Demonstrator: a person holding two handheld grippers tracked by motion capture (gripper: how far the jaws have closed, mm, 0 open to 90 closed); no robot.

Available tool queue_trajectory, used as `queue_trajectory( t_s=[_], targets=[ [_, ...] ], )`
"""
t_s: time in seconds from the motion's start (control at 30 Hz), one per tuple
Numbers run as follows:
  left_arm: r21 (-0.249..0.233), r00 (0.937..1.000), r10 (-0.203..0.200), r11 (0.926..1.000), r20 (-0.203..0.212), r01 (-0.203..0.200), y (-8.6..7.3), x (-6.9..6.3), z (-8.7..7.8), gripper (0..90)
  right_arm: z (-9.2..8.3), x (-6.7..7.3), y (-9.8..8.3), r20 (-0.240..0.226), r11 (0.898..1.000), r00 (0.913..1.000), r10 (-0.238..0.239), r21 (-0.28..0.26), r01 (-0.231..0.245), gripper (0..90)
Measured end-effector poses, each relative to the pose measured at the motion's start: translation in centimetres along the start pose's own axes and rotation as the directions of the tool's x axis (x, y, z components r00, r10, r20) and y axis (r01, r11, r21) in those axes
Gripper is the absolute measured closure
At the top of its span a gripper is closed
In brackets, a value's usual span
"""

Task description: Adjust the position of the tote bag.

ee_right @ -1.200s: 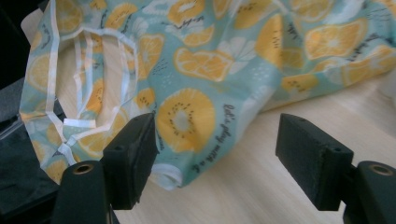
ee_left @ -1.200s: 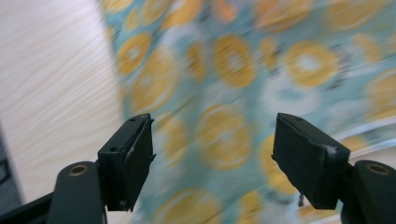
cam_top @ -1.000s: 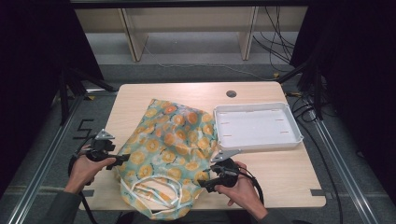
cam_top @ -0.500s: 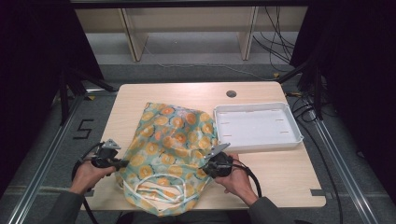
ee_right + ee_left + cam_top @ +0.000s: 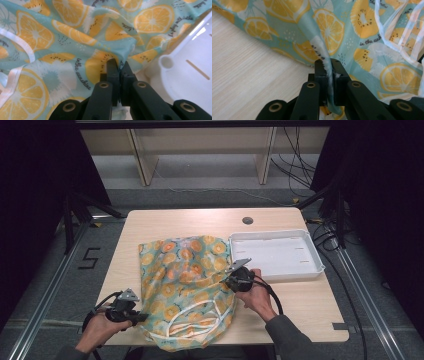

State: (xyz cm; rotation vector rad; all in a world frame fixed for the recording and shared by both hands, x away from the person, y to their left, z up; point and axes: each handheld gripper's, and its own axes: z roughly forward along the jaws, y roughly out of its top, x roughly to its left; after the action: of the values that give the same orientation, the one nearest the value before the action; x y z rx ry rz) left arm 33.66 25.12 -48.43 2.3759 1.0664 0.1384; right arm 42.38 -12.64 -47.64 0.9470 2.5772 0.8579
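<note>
The bag point(image 5: 187, 285), printed with orange slices, lies on the table point(image 5: 150, 222), left of the white tray point(image 5: 275, 255). The left gripper point(image 5: 142, 317) has just clamped onto its left edge near the front; the right gripper point(image 5: 227, 282) pinches a fold on its right side beside the tray
</note>
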Motion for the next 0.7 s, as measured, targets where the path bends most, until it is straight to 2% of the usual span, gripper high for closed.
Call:
queue_trajectory(
  t_s=[0.03,0.1,0.13,0.17,0.2,0.23,0.27,0.3,0.33,0.37,0.4,0.43,0.47,0.5,0.53,0.57,0.6,0.63,0.67,0.7],
  targets=[
    [-0.019,1.0,-0.009,0.9998,-0.001,0.009,0.1,0.0,0.1,83.8,-0.2,-0.2,0.1,-0.008,1.0,1.0,-0.002,0.018,0.002,89.3],
    [-0.016,1.0,-0.008,0.9998,-0.006,0.008,0.3,0.4,0.1,82.8,-0.2,-0.3,0.0,-0.012,1.0,0.9998,0.017,0.004,-0.017,87.9],
    [-0.028,0.9999,-0.01,0.9996,-0.008,0.01,0.3,0.4,0.0,81.2,-0.3,-0.4,0.0,-0.011,1.0,0.9999,0.003,0.018,-0.002,86.0],
    [-0.041,0.9997,-0.023,0.9989,-0.001,0.023,0.2,0.4,0.1,77.5,-0.5,-0.3,0.0,-0.014,1.0,0.9998,0.011,0.021,-0.011,83.0],
    [-0.052,0.9998,-0.019,0.9985,-0.009,0.019,0.1,0.4,-0.1,74.0,-0.6,-0.1,-0.1,-0.005,1.0,0.9997,0.025,-0.001,-0.025,78.7],
    [-0.054,0.9997,-0.02,0.9984,-0.01,0.02,0.1,0.3,-0.4,69.8,-1.0,-0.1,-0.1,-0.017,1.0,0.9995,0.026,-0.001,-0.026,73.4],
    [-0.068,0.9997,-0.018,0.9976,-0.017,0.017,0.0,0.1,-0.7,63.1,-1.3,0.3,-0.1,-0.017,0.999,0.9987,0.047,-0.012,-0.047,68.7],
    [-0.077,0.9993,-0.033,0.9965,-0.018,0.031,0.0,0.0,-1.1,56.8,-1.8,0.3,-0.3,-0.019,0.999,0.9995,0.026,-0.031,-0.026,63.5],
    [-0.077,0.9993,-0.033,0.9965,-0.018,0.031,0.0,0.0,-1.1,51.4,-1.8,0.3,-0.3,-0.019,0.999,0.9995,0.026,-0.031,-0.026,63.5],
    [-0.107,0.9994,-0.029,0.9939,-0.017,0.027,0.1,-0.2,-1.5,45.6,-3.1,0.5,-0.4,-0.044,0.999,0.9987,0.026,-0.047,-0.028,54.8],
    [-0.116,0.999,-0.02,0.9931,-0.041,0.015,0.2,-0.4,-2.0,45.6,-3.1,0.5,-0.4,-0.044,0.999,0.9987,0.026,-0.047,-0.028,54.8],
    [-0.162,0.9984,-0.022,0.9867,-0.052,0.013,0.3,-0.9,-2.7,37.6,-3.8,0.8,-0.7,-0.047,0.994,0.9988,0.015,-0.106,-0.02,50.9],
    [-0.185,0.9977,-0.022,0.9826,-0.064,0.01,0.3,-1.1,-3.1,35.5,-4.3,0.9,-0.8,-0.063,0.995,0.998,0.009,-0.1,-0.016,50.1],
    [-0.207,0.9976,-0.015,0.9784,-0.067,0.0,0.3,-1.4,-3.5,33.2,-4.5,1.2,-1.0,-0.059,0.991,0.998,0.022,-0.128,-0.03,49.4],
    [-0.23,0.9969,0.001,0.9731,-0.078,-0.019,0.3,-1.8,-4.0,32.0,-5.0,1.4,-1.2,-0.067,0.994,0.9974,0.025,-0.107,-0.032,48.5],
    [-0.237,0.9969,0.022,0.9708,-0.076,-0.04,0.3,-2.1,-4.4,31.2,-5.2,1.8,-1.4,-0.068,0.991,0.9966,0.045,-0.122,-0.053,48.2],
    [-0.245,0.9965,0.048,0.9674,-0.069,-0.064,0.3,-2.4,-4.9,30.5,-5.3,1.9,-1.5,-0.071,0.99,0.9967,0.039,-0.13,-0.048,47.9],
    [-0.265,0.9964,0.056,0.9617,-0.064,-0.071,0.2,-2.7,-5.2,30.3,-5.6,1.9,-1.5,-0.078,0.993,0.9965,0.029,-0.113,-0.038,47.8],
    [-0.28,0.9966,0.063,0.9572,-0.054,-0.075,0.1,-3.1,-5.5,30.3,-5.4,2.0,-1.6,-0.082,0.99,0.9963,0.023,-0.139,-0.034,47.6],
    [-0.295,0.9967,0.07,0.9523,-0.042,-0.079,-0.1,-3.5,-5.7,30.5,-5.7,1.9,-1.7,-0.084,0.992,0.9963,0.019,-0.122,-0.03,47.6]
  ],
)
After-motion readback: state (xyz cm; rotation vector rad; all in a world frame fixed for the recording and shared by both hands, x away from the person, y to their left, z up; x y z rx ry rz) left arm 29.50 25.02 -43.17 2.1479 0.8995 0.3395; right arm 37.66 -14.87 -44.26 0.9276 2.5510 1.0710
